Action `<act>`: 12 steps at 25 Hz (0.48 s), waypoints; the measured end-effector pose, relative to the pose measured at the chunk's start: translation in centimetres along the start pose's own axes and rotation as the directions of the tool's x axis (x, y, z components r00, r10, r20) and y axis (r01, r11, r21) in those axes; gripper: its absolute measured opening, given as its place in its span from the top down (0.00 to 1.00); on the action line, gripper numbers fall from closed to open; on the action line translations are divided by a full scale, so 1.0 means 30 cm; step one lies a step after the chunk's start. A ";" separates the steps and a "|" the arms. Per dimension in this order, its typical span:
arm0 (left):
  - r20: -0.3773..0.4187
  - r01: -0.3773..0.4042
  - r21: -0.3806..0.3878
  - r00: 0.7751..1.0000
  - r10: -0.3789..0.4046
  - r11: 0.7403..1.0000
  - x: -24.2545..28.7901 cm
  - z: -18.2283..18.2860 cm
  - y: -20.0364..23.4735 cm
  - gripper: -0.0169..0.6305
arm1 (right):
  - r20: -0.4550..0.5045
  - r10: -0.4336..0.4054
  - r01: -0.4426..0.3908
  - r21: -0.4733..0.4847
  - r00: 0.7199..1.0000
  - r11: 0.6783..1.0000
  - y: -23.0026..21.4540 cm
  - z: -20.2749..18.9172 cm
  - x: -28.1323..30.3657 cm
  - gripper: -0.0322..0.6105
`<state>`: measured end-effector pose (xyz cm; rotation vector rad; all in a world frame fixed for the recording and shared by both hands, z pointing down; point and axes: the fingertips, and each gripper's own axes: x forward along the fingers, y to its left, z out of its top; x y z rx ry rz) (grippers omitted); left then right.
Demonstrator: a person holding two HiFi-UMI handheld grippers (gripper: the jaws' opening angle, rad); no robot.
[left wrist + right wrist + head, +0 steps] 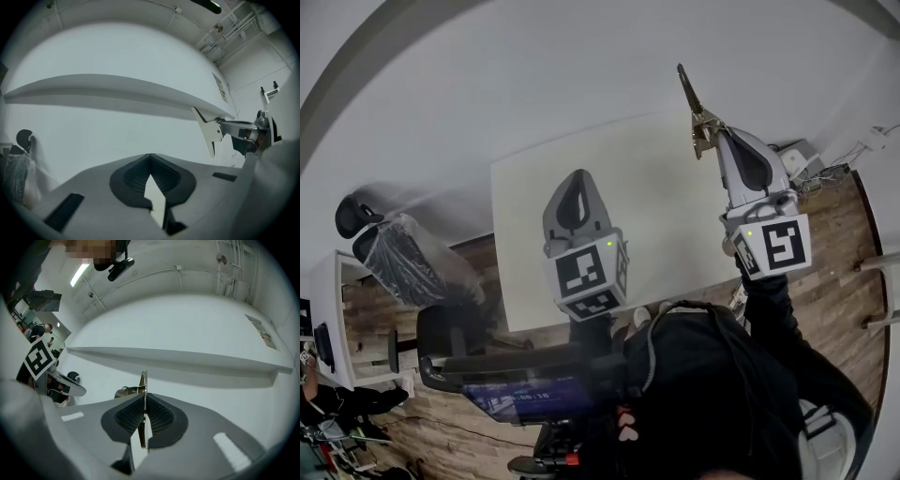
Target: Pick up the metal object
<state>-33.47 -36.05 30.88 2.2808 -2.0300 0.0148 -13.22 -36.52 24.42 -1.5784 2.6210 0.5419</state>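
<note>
Right gripper (144, 398) clamped on a thin flat metal plate with a pointed end (143, 380), seen edge-on between the dark ribbed pads. The plate sticks out past the jaw tips. It is held in the air near the far right corner of the white rectangular table (675, 206), not touching it. Left gripper (150, 158) jaws together, nothing in them, over the table, well apart from the plate.
</note>
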 end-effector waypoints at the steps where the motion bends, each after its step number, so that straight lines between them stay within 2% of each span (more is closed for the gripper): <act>1: 0.000 0.000 0.000 1.000 0.000 1.000 0.000 0.000 0.000 0.99 | -0.001 -0.001 0.001 0.002 1.000 1.000 -0.001 -0.001 0.000 0.94; 12: -0.005 -0.004 0.016 1.000 0.005 1.000 0.006 -0.015 -0.002 0.99 | -0.010 -0.007 0.007 0.003 1.000 1.000 -0.005 -0.015 0.003 0.94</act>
